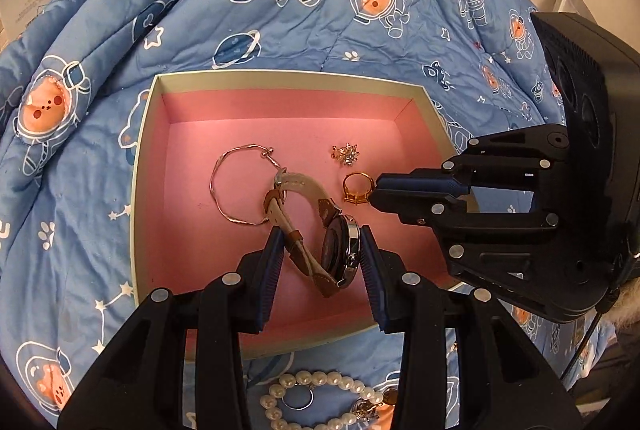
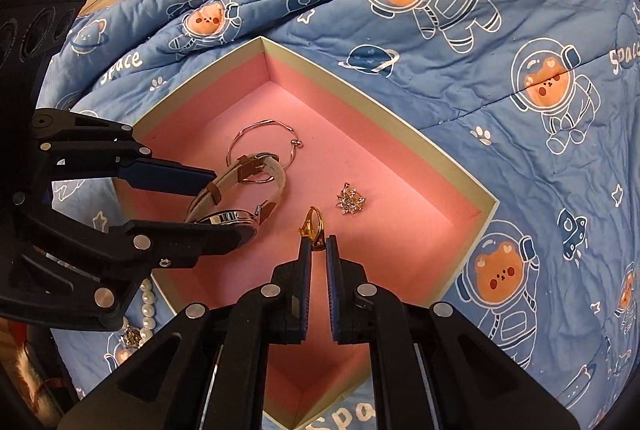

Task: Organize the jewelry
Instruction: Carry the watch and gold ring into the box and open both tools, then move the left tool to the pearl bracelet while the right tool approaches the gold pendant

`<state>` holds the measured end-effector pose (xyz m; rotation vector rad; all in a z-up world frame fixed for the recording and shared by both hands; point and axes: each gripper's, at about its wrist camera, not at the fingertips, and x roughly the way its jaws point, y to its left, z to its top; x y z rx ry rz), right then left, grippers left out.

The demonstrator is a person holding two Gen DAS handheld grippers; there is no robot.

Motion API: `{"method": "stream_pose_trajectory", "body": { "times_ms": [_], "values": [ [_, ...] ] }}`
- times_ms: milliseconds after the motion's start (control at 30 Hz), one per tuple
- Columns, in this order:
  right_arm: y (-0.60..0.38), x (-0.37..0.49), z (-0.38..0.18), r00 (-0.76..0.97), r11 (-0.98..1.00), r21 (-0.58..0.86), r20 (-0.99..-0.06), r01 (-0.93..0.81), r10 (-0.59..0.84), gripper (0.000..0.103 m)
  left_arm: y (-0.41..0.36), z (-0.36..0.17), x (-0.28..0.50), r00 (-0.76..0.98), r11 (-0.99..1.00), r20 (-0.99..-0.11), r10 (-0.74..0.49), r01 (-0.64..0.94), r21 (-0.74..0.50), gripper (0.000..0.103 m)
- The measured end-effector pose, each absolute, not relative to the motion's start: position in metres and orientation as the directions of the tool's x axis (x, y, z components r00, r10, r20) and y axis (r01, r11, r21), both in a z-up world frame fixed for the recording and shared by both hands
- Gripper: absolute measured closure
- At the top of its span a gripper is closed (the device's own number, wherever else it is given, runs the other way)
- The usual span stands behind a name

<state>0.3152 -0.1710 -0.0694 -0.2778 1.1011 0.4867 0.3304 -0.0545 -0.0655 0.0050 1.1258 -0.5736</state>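
Observation:
A pink-lined box (image 1: 152, 134) (image 2: 452, 166) lies on a blue quilt. In it are a thin silver bangle (image 1: 218, 186) (image 2: 276, 126), a sparkly brooch (image 1: 346, 153) (image 2: 351, 203), a gold ring (image 1: 357, 187) (image 2: 314, 226) and a wristwatch with a cream strap (image 1: 336, 250) (image 2: 240, 190). My left gripper (image 1: 320, 250) (image 2: 224, 202) is shut on the watch, inside the box. My right gripper (image 2: 318, 250) (image 1: 374, 192) is shut on the gold ring, low over the box floor.
A pearl bracelet (image 1: 320, 386) (image 2: 147, 304) with a silver ring (image 1: 298, 398) and a small charm (image 1: 366, 408) (image 2: 130, 336) lies on the quilt (image 1: 280, 10) (image 2: 520, 110) in front of the box. Cartons and a door stand behind the bed.

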Motion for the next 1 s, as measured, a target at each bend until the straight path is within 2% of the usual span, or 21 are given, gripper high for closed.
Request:
{"method": "stream_pose_trajectory", "body": {
  "times_ms": [133,267,400,500,567,633,667,833,1000],
  "values": [
    [-0.169,0.319,-0.073,0.355,0.861,0.01,-0.909,-0.509,0.22,0.096,-0.053,-0.066,0.33,0.315,0.861,-0.852,-0.417,0.436,-0.26,0.062],
    [-0.169,0.319,-0.075,0.362,0.858,0.003,-0.905,-0.514,0.221,0.094,-0.052,-0.06,0.326,0.345,0.863,-0.843,-0.411,0.446,-0.238,0.051],
    [-0.172,0.316,-0.071,0.389,0.856,0.001,-0.89,-0.518,0.237,0.072,-0.045,-0.045,0.32,0.396,0.869,-0.819,-0.415,0.44,-0.227,0.036],
    [-0.175,0.31,-0.062,0.423,0.858,-0.012,-0.873,-0.513,0.241,0.07,-0.036,-0.03,0.31,0.449,0.875,-0.791,-0.416,0.436,-0.212,0.029],
    [-0.179,0.304,-0.054,0.449,0.863,-0.017,-0.859,-0.504,0.246,0.067,-0.025,-0.019,0.301,0.497,0.886,-0.762,-0.415,0.41,-0.215,0.02],
    [-0.183,0.295,-0.047,0.477,0.865,-0.021,-0.841,-0.501,0.256,0.054,-0.013,-0.011,0.29,0.538,0.894,-0.732,-0.418,0.385,-0.229,0.015],
    [-0.185,0.289,-0.043,0.493,0.867,-0.023,-0.83,-0.498,0.261,0.051,-0.008,-0.008,0.284,0.556,0.899,-0.721,-0.414,0.371,-0.23,0.013],
    [-0.197,0.261,-0.033,0.546,0.884,-0.018,-0.792,-0.468,0.273,0.044,0.001,-0.007,0.254,0.611,0.919,-0.698,-0.374,0.344,-0.191,0.01],
    [-0.204,0.232,-0.029,0.577,0.893,0.006,-0.761,-0.45,0.296,0.041,-0.008,-0.016,0.218,0.638,0.924,-0.694,-0.334,0.366,-0.109,0.008]
  ]
}}
